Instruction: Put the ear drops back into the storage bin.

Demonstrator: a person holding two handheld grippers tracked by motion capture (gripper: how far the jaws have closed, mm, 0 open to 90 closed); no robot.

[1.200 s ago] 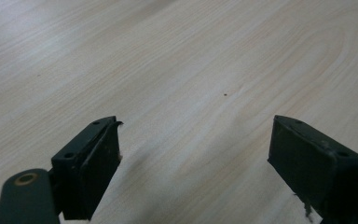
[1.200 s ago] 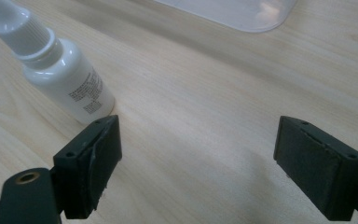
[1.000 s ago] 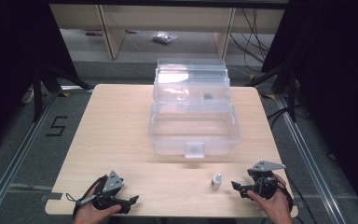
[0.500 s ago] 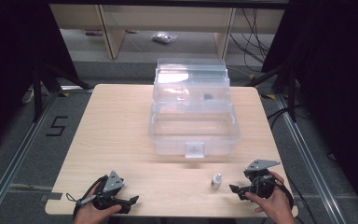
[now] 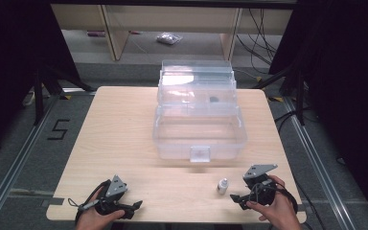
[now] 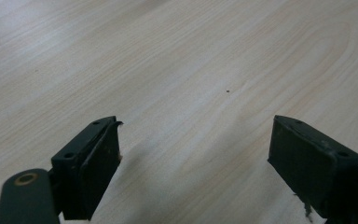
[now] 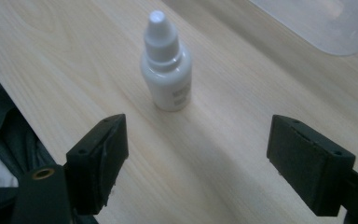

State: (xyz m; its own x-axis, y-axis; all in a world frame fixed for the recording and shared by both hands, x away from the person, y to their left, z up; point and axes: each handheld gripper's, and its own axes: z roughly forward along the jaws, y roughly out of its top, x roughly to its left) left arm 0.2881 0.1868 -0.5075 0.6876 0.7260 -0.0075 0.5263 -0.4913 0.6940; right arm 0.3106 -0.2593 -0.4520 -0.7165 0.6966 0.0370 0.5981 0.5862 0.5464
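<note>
1. The right gripper [image 5: 237, 197] is facing a small white dropper bottle [image 5: 223, 186], its jaws spread but just now closing a little, nothing between them yet.
2. The bottle is standing upright on the table [image 5: 124, 129] at about ten o'clock from that gripper, near but apart, probably lined up for a pinch.
3. The clear box [image 5: 199, 129] is sitting open at twelve o'clock, likely awaiting the bottle.
4. The left gripper [image 5: 135, 206] is resting with jaws spread over bare wood, apparently idle.

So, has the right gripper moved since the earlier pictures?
Yes. The right gripper has shifted slightly toward the table's near edge, away from the small white bottle; nothing between its jaws, which have just been closing slightly.
</note>
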